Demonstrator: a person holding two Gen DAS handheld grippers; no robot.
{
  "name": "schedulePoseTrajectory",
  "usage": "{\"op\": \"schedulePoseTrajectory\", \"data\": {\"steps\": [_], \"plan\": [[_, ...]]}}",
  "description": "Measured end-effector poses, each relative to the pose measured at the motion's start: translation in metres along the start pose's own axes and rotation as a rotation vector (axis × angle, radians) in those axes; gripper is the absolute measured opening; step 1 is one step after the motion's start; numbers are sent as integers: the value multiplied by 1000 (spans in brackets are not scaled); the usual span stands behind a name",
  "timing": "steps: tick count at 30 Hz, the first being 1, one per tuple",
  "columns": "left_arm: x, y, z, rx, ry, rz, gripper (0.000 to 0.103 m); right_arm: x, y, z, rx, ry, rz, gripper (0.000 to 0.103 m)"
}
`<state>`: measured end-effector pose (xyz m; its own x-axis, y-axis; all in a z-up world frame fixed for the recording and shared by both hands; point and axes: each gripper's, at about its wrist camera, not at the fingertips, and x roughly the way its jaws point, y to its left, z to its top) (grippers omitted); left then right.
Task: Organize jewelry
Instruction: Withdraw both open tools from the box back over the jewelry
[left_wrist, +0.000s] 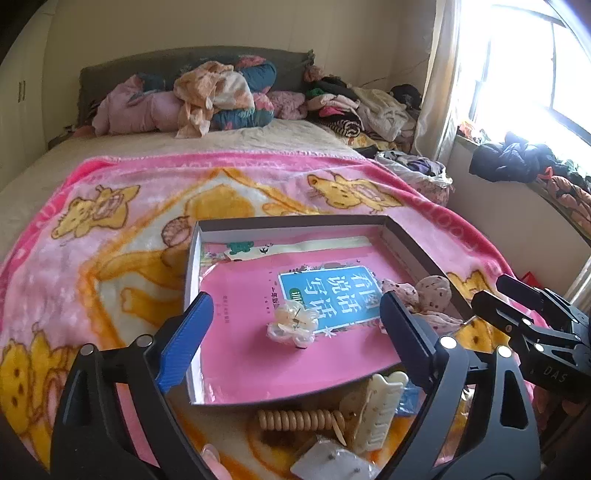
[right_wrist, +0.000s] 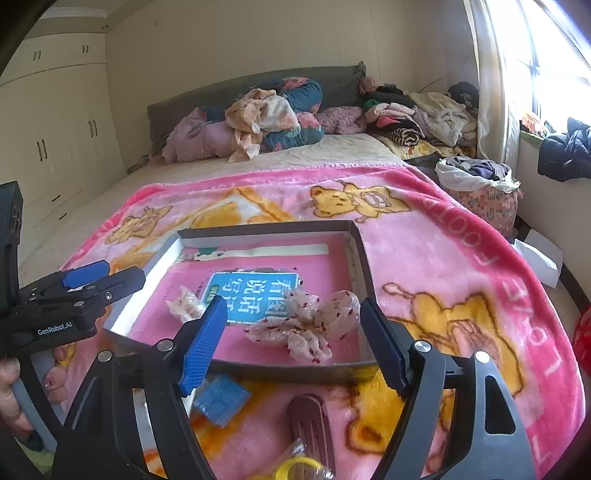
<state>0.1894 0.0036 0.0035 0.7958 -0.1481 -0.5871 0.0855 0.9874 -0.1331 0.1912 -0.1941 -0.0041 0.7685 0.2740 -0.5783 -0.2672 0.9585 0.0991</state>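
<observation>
A shallow grey box (left_wrist: 410, 247) (right_wrist: 360, 254) lies on the pink blanket, with a pink book (left_wrist: 258, 362) (right_wrist: 332, 266) as its floor. A small cream flower hair clip (left_wrist: 293, 323) (right_wrist: 183, 302) lies inside, between the fingers of my open left gripper (left_wrist: 295, 332). A speckled fabric bow (right_wrist: 310, 326) (left_wrist: 430, 299) lies at the box's right front, between the fingers of my open right gripper (right_wrist: 295, 338). Neither gripper holds anything. Outside the box's near wall lie a beige coil hair tie (left_wrist: 301, 420), a cream claw clip (left_wrist: 376, 410), a blue square piece (right_wrist: 221, 400) and a dark red barrette (right_wrist: 312, 428).
The pink cartoon-bear blanket (left_wrist: 110, 229) (right_wrist: 461, 266) covers the bed front. Pillows and heaped clothes (left_wrist: 221, 96) lie at the headboard. A yellow ring (right_wrist: 295, 469) sits at the bottom edge. A basket of clothes (right_wrist: 480, 192) stands beside the bed, by the window.
</observation>
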Motion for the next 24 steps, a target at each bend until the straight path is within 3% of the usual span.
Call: {"op": "schedulePoseTrajectory", "data": {"steps": [24], "plan": [[-37,-8,-42,36,23,0,85,-44,22,-48,-18,25,27,73]]}}
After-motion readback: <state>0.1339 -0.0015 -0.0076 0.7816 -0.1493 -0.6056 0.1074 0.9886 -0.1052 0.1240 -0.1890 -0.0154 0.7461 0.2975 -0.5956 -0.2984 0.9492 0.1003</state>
